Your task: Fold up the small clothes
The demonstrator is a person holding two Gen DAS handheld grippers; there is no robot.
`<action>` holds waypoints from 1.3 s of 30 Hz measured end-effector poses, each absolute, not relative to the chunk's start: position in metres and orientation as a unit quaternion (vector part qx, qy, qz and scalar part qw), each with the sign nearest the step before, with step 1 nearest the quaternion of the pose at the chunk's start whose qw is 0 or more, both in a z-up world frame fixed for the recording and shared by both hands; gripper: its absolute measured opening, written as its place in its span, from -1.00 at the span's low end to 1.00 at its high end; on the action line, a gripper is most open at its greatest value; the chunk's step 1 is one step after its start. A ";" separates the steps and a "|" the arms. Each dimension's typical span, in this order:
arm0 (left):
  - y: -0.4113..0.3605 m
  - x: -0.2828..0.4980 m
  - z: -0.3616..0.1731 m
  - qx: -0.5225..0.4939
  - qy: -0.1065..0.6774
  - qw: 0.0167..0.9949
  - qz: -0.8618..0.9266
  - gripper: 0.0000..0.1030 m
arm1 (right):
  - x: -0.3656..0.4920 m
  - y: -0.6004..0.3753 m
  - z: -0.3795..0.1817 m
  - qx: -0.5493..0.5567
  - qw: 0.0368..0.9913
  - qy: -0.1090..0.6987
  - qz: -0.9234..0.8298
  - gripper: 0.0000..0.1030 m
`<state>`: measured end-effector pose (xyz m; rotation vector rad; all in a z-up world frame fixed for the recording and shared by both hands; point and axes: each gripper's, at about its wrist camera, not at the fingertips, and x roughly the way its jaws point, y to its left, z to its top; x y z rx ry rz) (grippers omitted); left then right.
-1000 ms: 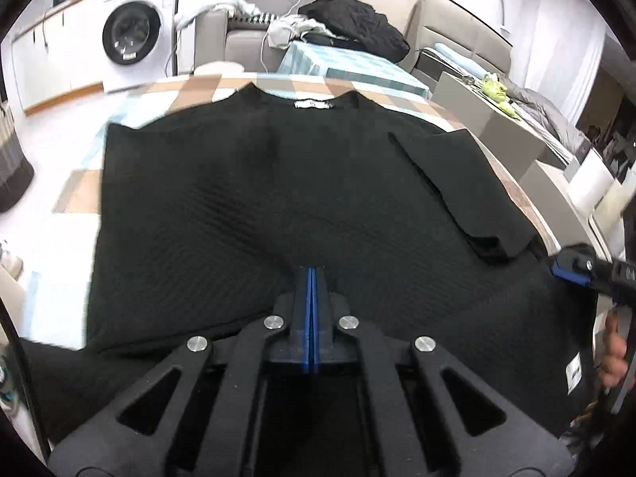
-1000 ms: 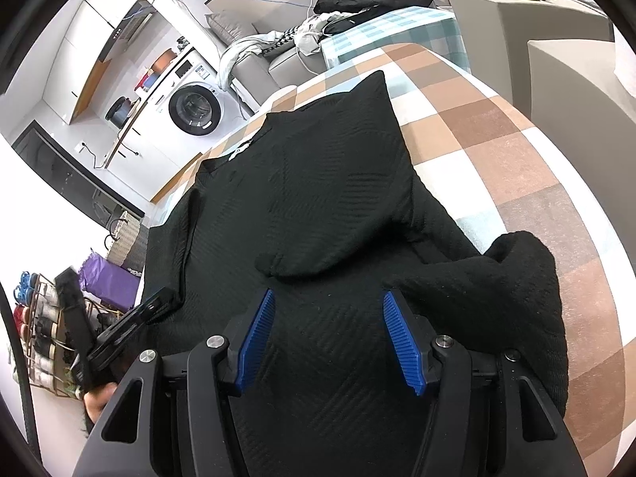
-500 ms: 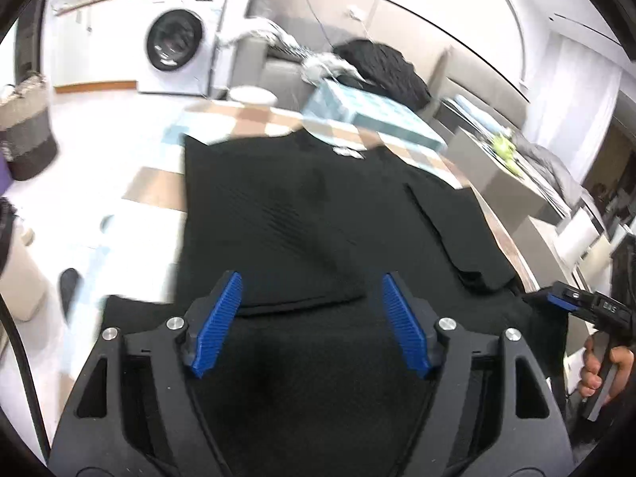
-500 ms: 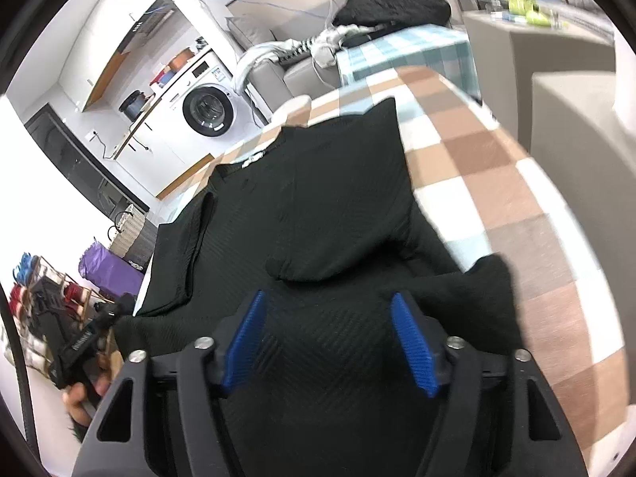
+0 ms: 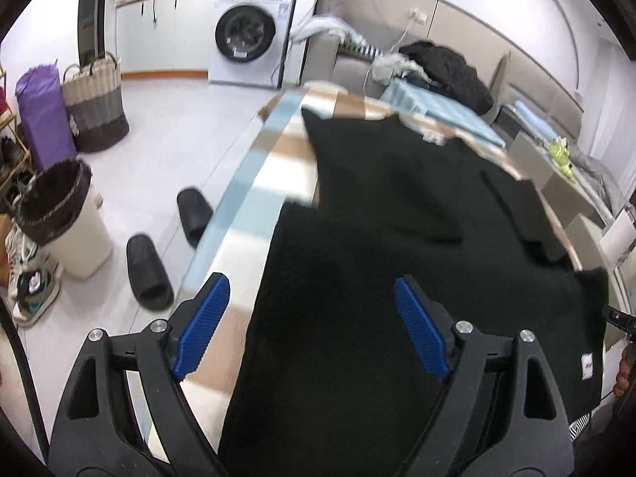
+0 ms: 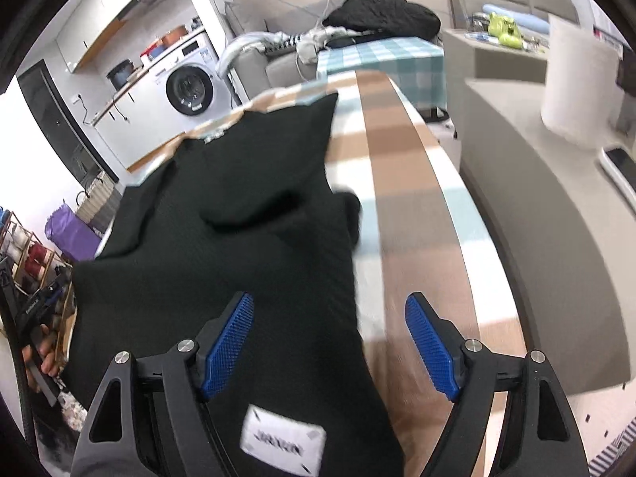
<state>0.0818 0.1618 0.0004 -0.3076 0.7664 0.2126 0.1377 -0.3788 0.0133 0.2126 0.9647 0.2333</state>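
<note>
A black knit top [image 5: 397,214] is spread over a table covered by a checked brown, white and blue cloth [image 5: 274,167], filling the centre and right of the left wrist view, with both sleeves folded inward over the body and a white label [image 6: 283,446] seen at the bottom of the right wrist view. The left gripper [image 5: 308,328] is held above the garment's left edge, its jaws just opened wide with nothing pinched. The right gripper [image 6: 330,344] is held above the right edge, jaws likewise just spread and released. Two black slippers [image 5: 149,274], a lined white bin [image 5: 63,218] and a woven basket [image 5: 95,103] are seen at the left; a washing machine [image 5: 250,43] stands at upper centre.
</note>
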 end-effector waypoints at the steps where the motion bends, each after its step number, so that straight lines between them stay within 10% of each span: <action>1: 0.162 0.079 -0.005 -0.148 0.381 0.907 0.106 0.61 | 0.135 -0.379 0.009 0.101 0.872 0.465 0.113 0.56; 17: 0.153 0.062 -0.044 -0.126 0.452 0.877 0.103 0.52 | 0.088 -0.380 -0.002 0.078 0.868 0.465 0.156 0.52; 21: 0.150 0.052 -0.042 -0.115 0.438 0.885 0.106 0.10 | 0.084 -0.374 -0.006 0.054 0.870 0.463 0.160 0.22; 25: 0.153 0.046 -0.040 -0.128 0.419 0.892 0.110 -0.90 | 0.089 -0.373 -0.013 0.035 0.880 0.454 0.139 -0.46; 27: 0.156 0.042 -0.037 -0.143 0.407 0.895 0.112 -0.92 | 0.093 -0.378 -0.012 0.041 0.883 0.448 0.133 -0.83; 39: 0.160 0.014 0.031 -0.164 0.280 0.938 0.126 -0.94 | 0.099 -0.392 0.062 0.113 0.943 0.273 0.153 -0.91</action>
